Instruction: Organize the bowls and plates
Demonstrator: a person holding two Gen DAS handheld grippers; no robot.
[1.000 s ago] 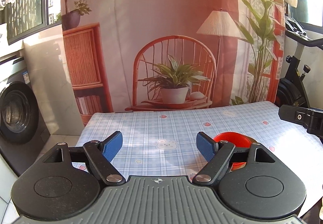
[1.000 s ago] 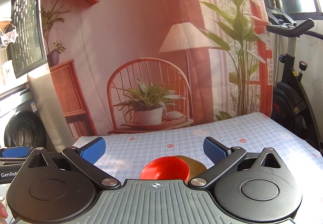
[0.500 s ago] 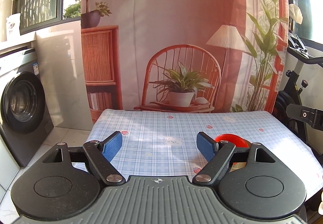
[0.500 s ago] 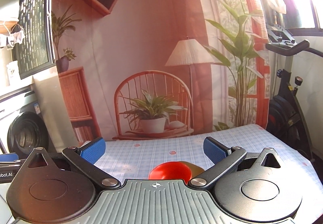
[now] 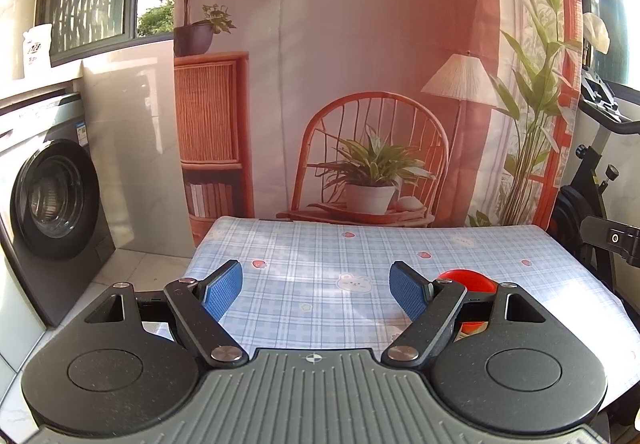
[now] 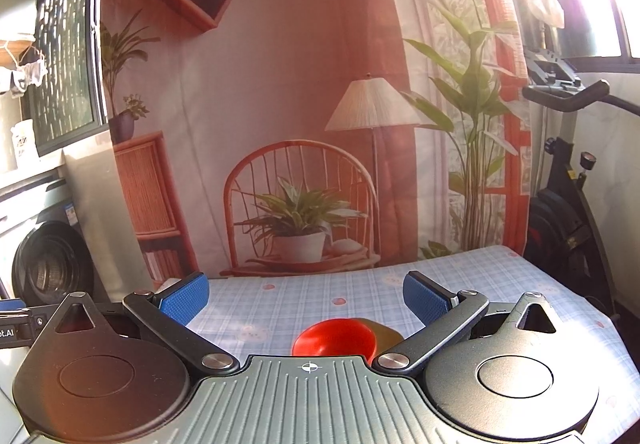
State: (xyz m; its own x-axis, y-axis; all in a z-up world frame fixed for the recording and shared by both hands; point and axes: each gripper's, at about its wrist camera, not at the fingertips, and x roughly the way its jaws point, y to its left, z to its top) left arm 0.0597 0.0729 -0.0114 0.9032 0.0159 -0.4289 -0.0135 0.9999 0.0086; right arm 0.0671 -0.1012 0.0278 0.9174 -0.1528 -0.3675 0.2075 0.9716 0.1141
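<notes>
The backdrop (image 5: pixel 360 43), printed with a chair, lamp and plants, hangs behind the bench (image 5: pixel 320 244), which wears a blue plaid cloth. A washer (image 5: pixel 52 199) stands on the left and an exercise bike (image 6: pixel 568 203) on the right. On the bench's near right part a red bowl (image 6: pixel 336 336) sits upright, mouth up, round with no long axis, touching an amber dish (image 6: pixel 386 334) just behind it. Both tongs hover above the near edge, tilted slightly down toward the bench. The left tongs (image 5: pixel 316 290) stand wide open and empty; the right tongs (image 6: pixel 308 298) likewise gape, with nothing between the pads.
</notes>
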